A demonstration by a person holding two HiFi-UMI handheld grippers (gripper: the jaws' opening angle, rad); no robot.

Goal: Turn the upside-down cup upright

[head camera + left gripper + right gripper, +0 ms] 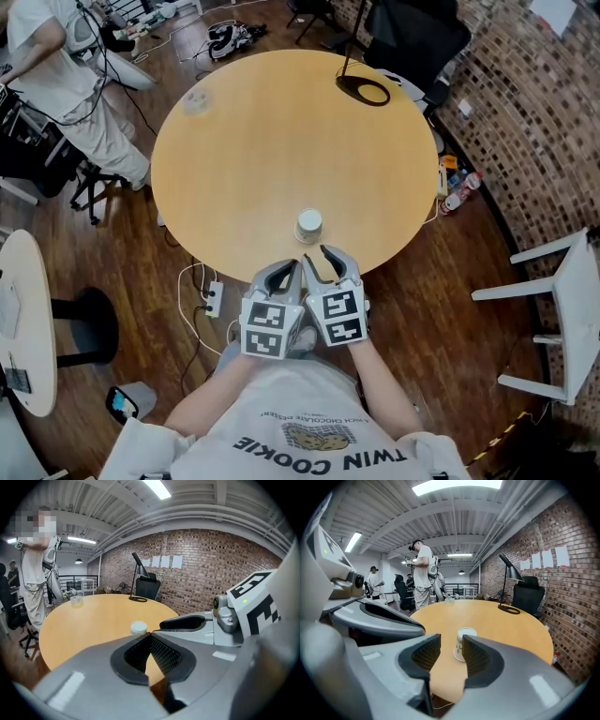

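Observation:
A white paper cup [308,225] stands upside-down on the round wooden table [281,141], close to its near edge. Both grippers hover side by side at that edge, just short of the cup. My left gripper [281,274] is shut, its jaw tips meeting with nothing between them [150,633]; the cup [138,627] shows just beyond its tips. My right gripper [323,259] is open [451,641] with an empty gap between the pads. Past that gap stands the cup [466,632], a short way ahead and untouched.
A black lamp base [363,90] sits at the table's far right, a clear plastic container [197,101] at its far left. A person [56,66] stands beyond the table. A white chair [562,319] is right, a small white table [19,319] left, a power strip [214,298] below.

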